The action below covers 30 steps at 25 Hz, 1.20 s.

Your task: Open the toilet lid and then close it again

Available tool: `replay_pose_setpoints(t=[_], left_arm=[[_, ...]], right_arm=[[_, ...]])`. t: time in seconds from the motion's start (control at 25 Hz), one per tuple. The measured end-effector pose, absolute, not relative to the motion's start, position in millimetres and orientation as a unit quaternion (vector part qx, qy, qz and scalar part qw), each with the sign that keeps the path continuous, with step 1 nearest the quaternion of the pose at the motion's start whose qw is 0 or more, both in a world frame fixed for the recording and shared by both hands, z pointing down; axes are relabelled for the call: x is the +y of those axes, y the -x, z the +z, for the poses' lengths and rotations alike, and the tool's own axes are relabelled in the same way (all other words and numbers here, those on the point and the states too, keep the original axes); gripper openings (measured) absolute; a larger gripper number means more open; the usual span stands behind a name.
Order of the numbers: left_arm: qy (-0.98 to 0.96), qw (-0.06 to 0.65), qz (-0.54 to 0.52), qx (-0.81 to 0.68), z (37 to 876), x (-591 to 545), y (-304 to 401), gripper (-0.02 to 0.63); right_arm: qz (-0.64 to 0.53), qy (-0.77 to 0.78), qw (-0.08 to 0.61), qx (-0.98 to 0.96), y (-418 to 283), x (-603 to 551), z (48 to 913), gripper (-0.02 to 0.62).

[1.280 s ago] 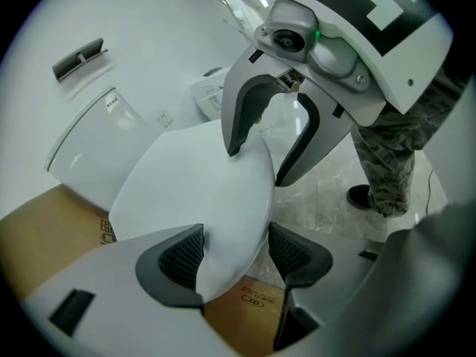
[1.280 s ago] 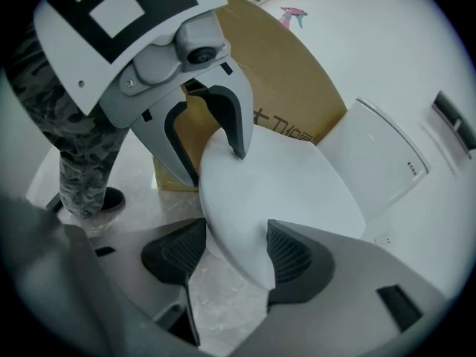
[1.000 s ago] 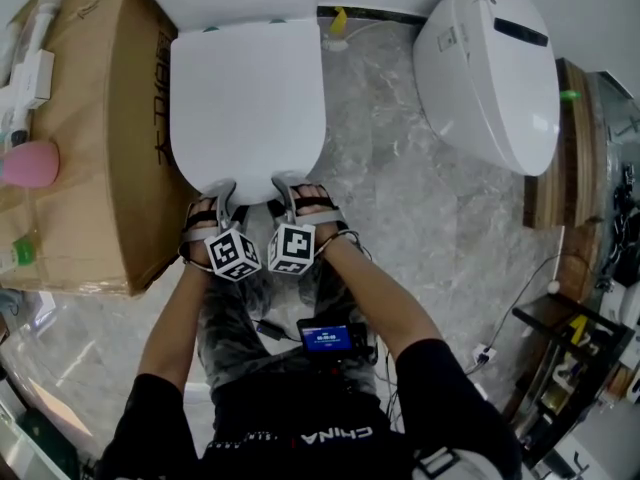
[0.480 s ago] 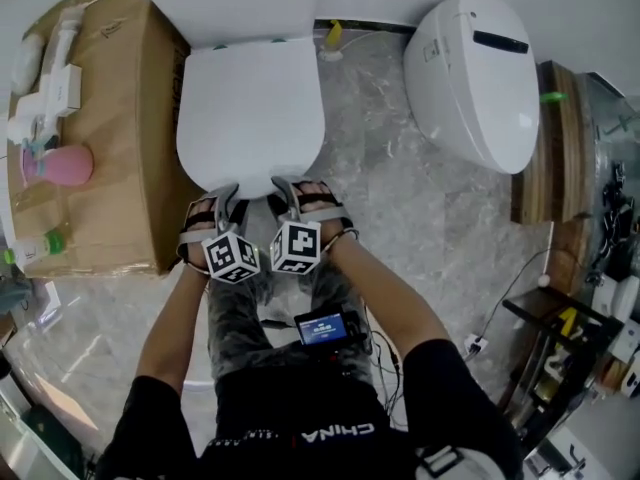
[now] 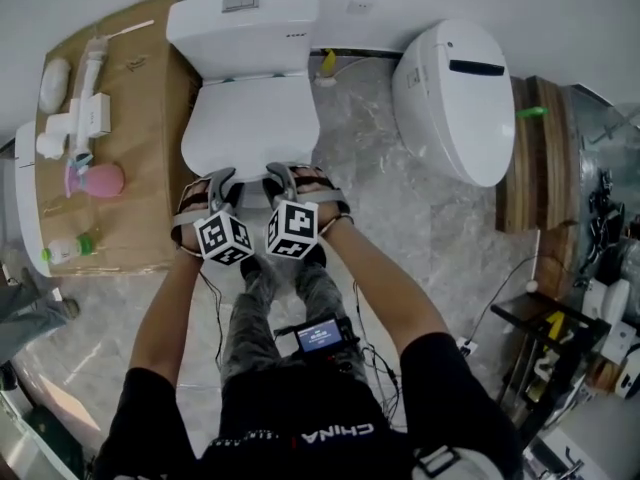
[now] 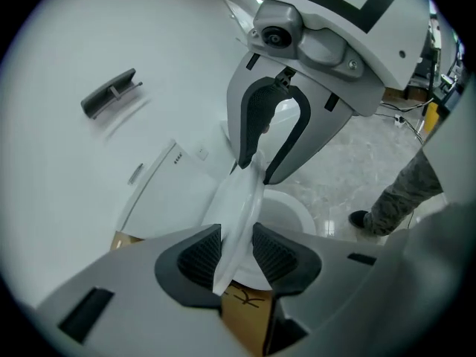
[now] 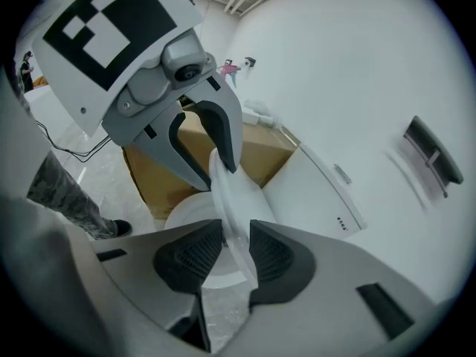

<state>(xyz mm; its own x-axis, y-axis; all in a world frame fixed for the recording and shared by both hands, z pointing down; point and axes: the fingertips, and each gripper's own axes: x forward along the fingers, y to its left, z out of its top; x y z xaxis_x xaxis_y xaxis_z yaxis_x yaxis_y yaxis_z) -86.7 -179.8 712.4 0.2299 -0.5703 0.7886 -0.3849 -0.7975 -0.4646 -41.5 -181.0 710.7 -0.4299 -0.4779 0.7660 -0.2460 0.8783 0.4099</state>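
Opening step. We saw left gripper (image 5: 222,180) and right gripper (image 5: 278,176) grasping the part-raised lid (image 5: 250,133) at 6 o'clock, jaws closing. Next, we judged: swing it toward tank (image 5: 243,23) at 12.

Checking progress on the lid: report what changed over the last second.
The left tool and right tool rose, lifting the toilet lid from flat toward the tank. Their jaws are closing on its front edge. The cardboard box and second toilet stayed put.
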Motion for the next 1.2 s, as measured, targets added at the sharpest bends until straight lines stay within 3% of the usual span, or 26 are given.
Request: replay_pose_setpoints(t=[0.84,1.2], left_arm=[[0.731,0.083,-0.586,0.339,634.3,-286.4,91.6,0.135],[0.765,0.078,-0.565,0.298,612.8,-330.4,97.0,0.129]], right_arm=[[-0.088,-0.205,0.460,-0.860,45.9,-283.4,628.2,0.120],[-0.056,-0.203,0.483,-0.850,54.6,-327.6,611.6,0.120]])
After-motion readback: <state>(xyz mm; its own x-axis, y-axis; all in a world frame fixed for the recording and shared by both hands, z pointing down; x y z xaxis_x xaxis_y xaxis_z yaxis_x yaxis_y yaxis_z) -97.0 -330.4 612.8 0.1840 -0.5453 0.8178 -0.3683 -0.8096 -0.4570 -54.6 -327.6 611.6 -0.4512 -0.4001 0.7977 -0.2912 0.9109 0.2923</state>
